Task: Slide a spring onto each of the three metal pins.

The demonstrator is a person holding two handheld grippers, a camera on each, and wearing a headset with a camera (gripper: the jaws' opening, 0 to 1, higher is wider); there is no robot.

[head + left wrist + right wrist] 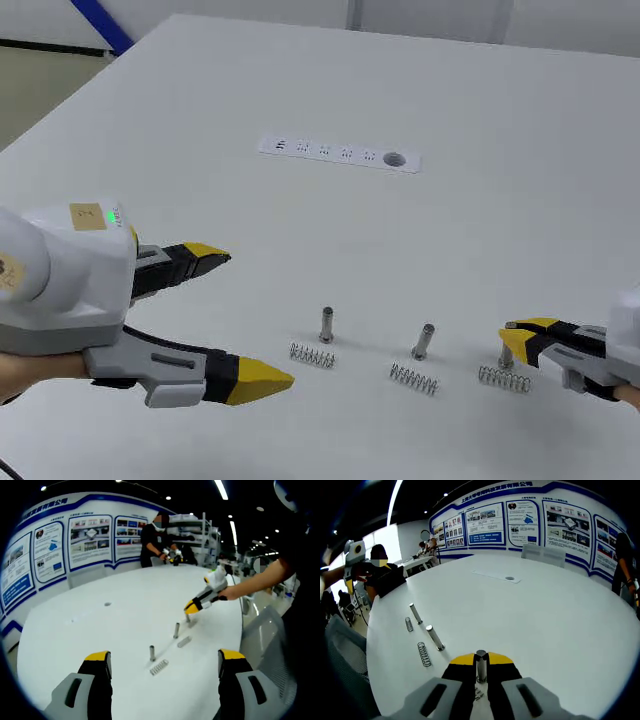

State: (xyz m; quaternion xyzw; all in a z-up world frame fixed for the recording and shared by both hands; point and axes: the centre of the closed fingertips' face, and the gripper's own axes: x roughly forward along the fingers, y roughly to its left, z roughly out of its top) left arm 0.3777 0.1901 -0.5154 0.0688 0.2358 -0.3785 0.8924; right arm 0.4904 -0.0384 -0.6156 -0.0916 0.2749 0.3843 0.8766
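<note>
Three short metal pins stand in a row on the white table: left pin (326, 323), middle pin (424, 340), right pin (506, 356). A spring lies in front of each: left spring (312, 355), middle spring (414, 378), right spring (503, 379). My right gripper (519, 337) is shut on the right pin (481, 666), which stands upright between its yellow tips (481, 659). My left gripper (240, 318) is held open to the left of the row, with nothing between its jaws (164, 656). From it I see the nearest pin (152, 652) and its spring (159, 666).
A white socket strip (340, 153) is set flush in the table (480, 200) behind the pins. The table's curved edge runs close to the row on my side. People stand at benches in the background.
</note>
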